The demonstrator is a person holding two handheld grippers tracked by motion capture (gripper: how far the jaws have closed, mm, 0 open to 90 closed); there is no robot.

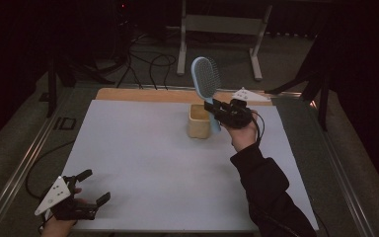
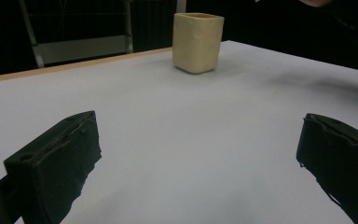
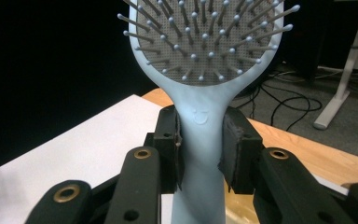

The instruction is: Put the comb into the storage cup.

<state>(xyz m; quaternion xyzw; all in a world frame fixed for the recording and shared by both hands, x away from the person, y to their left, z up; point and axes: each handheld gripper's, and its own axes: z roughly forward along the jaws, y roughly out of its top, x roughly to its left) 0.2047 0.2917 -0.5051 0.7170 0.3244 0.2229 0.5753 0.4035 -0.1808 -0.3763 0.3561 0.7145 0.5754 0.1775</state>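
**Hairbrush clamped upright beside the cup**

Hairbrush [image 1: 206, 79], pale blue with a grey bristle pad, stands upright just right of centre in the upper half of the high view; the right gripper [image 1: 213, 109] has its jaws pressed against both sides of the handle, below the head; in the right gripper view the brush [image 3: 204, 88] fills the upper middle, bristles facing the camera, handle running down between the two black jaws. Cream cup [image 1: 199, 121] sits on the white table [image 1: 143, 158] directly below and left of the brush head, touching or just beside the lower handle; which, I cannot tell. The person's dark sleeve [image 1: 266, 190] comes in from the lower right. Left gripper [image 1: 94, 186] rests at the lower left corner of the high view, jaws spread wide and holding nothing; in its own view the cup [image 2: 198, 42] stands at upper centre, well apart from it. Cables [image 1: 148, 64] and a grey stand [image 1: 222, 29] lie on the floor beyond the table's far edge.
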